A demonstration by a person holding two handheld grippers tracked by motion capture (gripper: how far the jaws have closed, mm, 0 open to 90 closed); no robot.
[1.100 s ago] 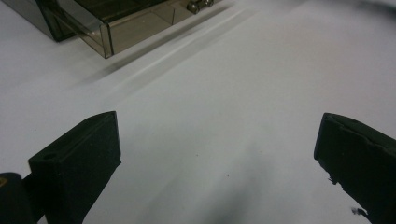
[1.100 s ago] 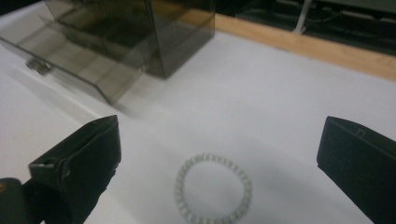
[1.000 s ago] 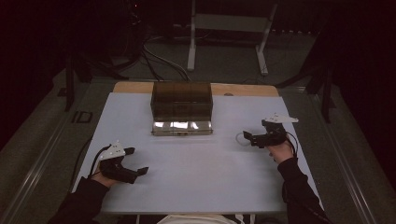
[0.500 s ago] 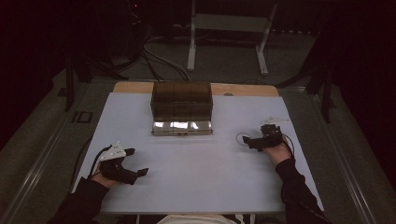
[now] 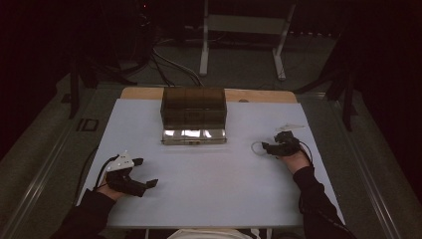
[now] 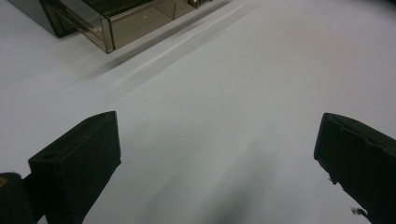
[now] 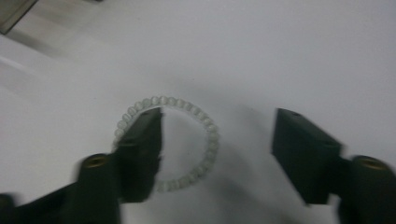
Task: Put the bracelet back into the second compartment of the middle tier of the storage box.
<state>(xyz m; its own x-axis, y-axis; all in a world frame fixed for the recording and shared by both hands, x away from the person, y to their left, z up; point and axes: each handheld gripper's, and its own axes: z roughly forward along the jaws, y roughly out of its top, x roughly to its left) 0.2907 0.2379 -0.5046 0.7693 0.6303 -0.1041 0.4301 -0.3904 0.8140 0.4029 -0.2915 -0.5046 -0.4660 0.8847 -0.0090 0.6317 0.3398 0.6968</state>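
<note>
White tabletop (image 5: pixel 209 184) bare between both grippers, jaws apart; bracelet (image 7: pixel 205 126) under right's.

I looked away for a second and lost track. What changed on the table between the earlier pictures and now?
The right tool dropped from a raised pose down to the table and now sits open over the bead bracelet, one jaw inside the ring and one outside; nothing is gripped yet. The left tool stayed open near the table's front left, and the smoky plastic box did not move.
</note>
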